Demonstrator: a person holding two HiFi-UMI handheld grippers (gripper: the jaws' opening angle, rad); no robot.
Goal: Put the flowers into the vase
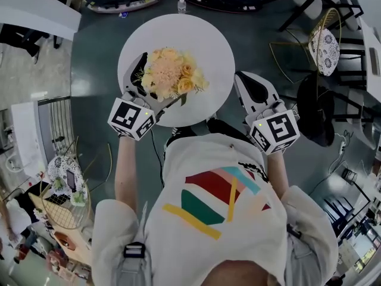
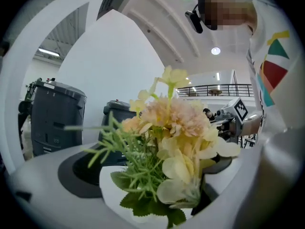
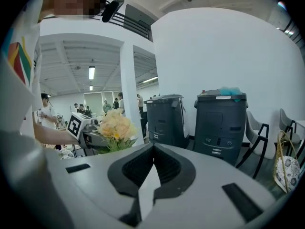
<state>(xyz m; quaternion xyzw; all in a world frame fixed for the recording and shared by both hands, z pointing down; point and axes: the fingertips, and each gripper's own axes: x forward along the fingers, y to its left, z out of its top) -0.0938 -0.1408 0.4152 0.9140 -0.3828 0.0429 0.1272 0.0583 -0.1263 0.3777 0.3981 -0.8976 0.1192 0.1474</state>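
A bouquet of peach and yellow flowers [image 1: 172, 71] with green leaves hangs over the round white table [image 1: 208, 34]. My left gripper [image 1: 156, 88] is shut on its stems from the table's near left. In the left gripper view the blooms [image 2: 176, 142] fill the space between the jaws of the left gripper [image 2: 157, 178]. My right gripper [image 1: 247, 79] is held off the table's right edge, apart from the flowers; its jaws meet with nothing between them [image 3: 153, 149]. The right gripper view shows the bouquet [image 3: 116, 128] to its left. No vase shows in any view.
A small water bottle [image 1: 181, 5] stands on the floor beyond the table. A wire chair with a patterned cushion [image 1: 324, 43] stands at the right, another [image 1: 65, 195] at lower left. Two dark bins [image 3: 164, 118] [image 3: 221, 118] stand by a white wall.
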